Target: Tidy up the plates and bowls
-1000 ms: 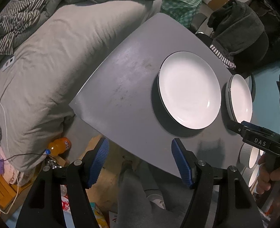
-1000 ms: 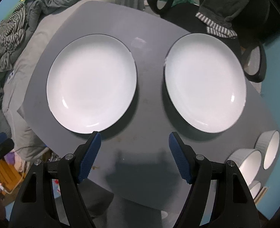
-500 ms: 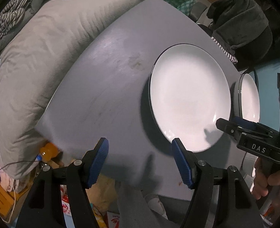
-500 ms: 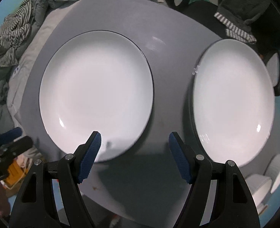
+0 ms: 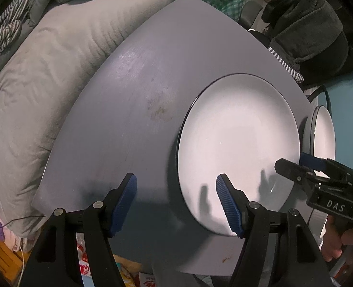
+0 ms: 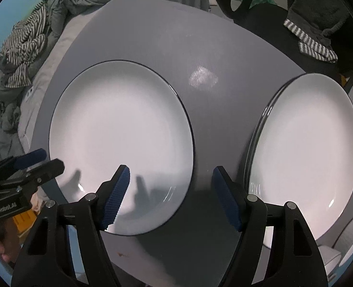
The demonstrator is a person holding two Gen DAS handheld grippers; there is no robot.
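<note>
Left wrist view: left gripper (image 5: 176, 197) spread wide, holding nothing, low over the grey table (image 5: 128, 119); its right finger overlaps the near rim of a white plate (image 5: 238, 148). Right gripper (image 6: 170, 196) also wide and unloaded, straddling that plate's right rim and bare table. Second plate (image 6: 305, 153) lies just right of it, apart from the first.

surface: grey table (image 6: 176, 47) | on it: left white plate (image 6: 121, 143), right white plate (image 6: 305, 148), apart
</note>
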